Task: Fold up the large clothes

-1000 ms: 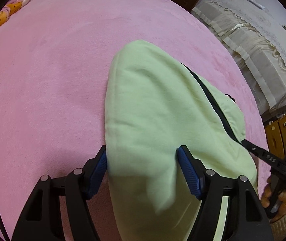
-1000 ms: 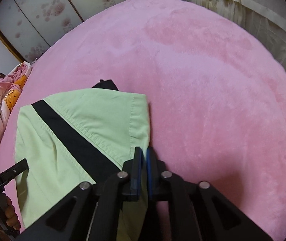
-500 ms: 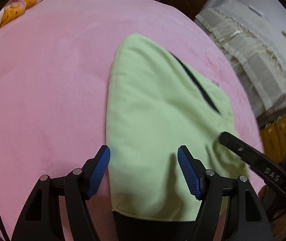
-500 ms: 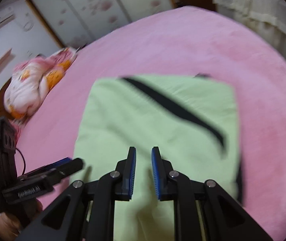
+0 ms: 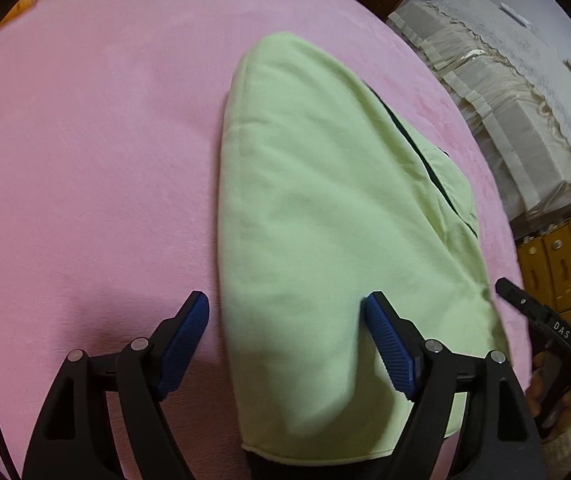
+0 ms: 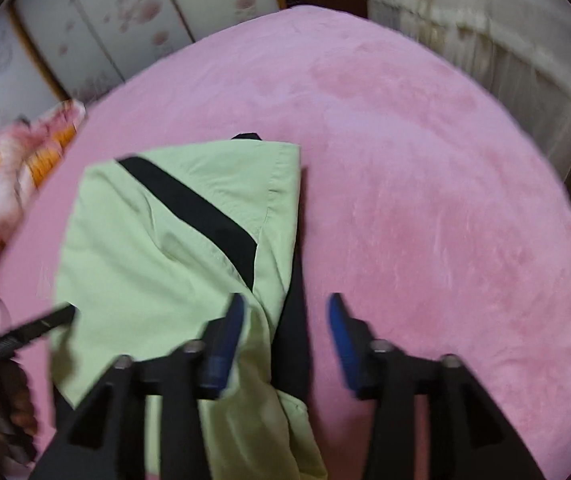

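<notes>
Light-green garment point(image 5: 325, 208) lies folded on pink blanket point(image 5: 93, 160); left gripper point(image 5: 287, 320) and right gripper point(image 6: 283, 320) jaws spread wide, holding nothing.

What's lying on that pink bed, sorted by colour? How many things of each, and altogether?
Light green with black trim: 1, the folded garment in the middle of the pink bed cover.
Pink, white and orange floral: 1, the bundle of bedding at the bed's edge.
Total: 2.

Pale green garment point(image 5: 325, 216) with a black diagonal stripe point(image 6: 193, 204), plain pink blanket point(image 5: 85, 140), blue ribbed pads point(image 5: 391, 350) on black grippers, pink-and-orange floral bedding point(image 6: 17, 172)
</notes>
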Tool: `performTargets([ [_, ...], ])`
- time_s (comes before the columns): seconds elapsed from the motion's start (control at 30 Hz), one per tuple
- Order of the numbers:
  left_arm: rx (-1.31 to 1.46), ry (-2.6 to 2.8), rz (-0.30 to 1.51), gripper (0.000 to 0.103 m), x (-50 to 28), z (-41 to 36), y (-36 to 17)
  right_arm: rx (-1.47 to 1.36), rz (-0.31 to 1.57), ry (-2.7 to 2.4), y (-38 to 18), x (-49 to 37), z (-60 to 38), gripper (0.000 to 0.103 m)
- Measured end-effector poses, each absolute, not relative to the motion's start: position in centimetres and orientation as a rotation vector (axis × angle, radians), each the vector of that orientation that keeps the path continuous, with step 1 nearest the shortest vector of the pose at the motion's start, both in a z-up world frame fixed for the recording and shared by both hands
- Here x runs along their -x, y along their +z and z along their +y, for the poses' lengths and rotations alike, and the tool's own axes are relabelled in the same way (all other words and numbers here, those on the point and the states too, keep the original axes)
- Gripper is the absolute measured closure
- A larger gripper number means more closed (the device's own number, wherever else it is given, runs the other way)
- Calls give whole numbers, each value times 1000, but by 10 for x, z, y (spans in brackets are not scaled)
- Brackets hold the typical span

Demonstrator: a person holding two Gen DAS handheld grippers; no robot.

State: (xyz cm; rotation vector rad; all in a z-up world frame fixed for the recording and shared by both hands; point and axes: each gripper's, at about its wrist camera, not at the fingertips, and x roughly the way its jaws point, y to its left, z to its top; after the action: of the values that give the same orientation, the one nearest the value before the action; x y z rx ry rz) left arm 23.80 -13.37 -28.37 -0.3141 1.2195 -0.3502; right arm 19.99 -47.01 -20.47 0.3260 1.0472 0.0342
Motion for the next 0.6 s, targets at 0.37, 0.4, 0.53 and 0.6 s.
performTargets([
  [0.37,332,-461,1293,12,-262,-160,-313,-629,1189,342,-265,-235,-467,44],
  [0.4,347,-453,1298,12,-265,-163,-314,-626,1201,363,-269,-239,-463,46],
  [0.53,403,-414,1275,41,-266,-162,-306,-715,1229,431,-275,-252,-465,85],
  [0.6,374,-410,1261,63,-262,-161,-293,-667,1214,428,-260,-248,-457,91],
])
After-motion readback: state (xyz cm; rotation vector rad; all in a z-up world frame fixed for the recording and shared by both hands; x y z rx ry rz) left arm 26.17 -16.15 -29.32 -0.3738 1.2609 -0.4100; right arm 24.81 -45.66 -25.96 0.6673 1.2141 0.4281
